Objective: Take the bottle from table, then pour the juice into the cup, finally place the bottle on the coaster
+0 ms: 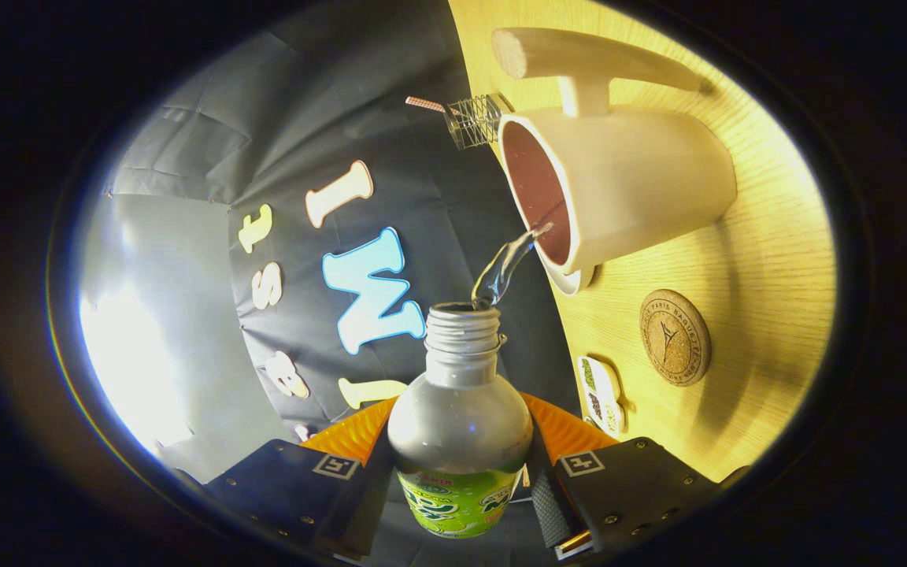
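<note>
clear liquid arcs from gripper [461, 480]-clamped plastic bottle [460, 425] into smooth cup [627, 189].

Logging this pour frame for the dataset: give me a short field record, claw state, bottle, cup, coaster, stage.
claw: claw shut on the bottle, one finger on each side of its body
bottle: bottle uncapped, tipped toward the cup, mouth just short of the rim
stream: clear stream arcs from the bottle mouth into the cup
cup: white cup with handle, on the wooden table, dark inside
coaster: round cork coaster on the table beside the cup, nothing on it
stage: pouring under way; bottle not yet placed on coaster
</note>
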Demonstrator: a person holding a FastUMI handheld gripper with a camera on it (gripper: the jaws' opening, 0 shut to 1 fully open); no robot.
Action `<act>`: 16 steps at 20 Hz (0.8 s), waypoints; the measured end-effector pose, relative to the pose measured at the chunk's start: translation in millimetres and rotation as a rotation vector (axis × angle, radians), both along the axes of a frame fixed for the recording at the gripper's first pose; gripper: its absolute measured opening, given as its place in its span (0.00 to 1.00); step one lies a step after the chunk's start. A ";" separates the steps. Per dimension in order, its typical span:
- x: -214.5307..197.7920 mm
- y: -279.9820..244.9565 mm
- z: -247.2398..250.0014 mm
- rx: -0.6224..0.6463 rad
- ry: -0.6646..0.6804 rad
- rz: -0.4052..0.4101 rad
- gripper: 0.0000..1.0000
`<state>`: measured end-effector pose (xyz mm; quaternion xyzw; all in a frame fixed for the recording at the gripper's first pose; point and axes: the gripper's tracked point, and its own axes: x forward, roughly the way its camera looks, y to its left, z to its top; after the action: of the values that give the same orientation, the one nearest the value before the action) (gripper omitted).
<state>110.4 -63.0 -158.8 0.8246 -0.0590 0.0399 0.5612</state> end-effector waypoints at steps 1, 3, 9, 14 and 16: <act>-0.7 -1.4 0.7 0.002 0.000 -0.003 0.77; -1.3 -3.9 2.3 0.013 -0.003 -0.010 0.77; -3.2 -12.3 4.5 0.030 -0.010 -0.025 0.77; -0.8 -17.8 4.0 0.057 -0.010 -0.034 0.77; -0.5 -20.4 4.4 0.072 -0.016 -0.040 0.77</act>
<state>109.8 -83.5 -154.4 0.8427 -0.0814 0.0329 0.5312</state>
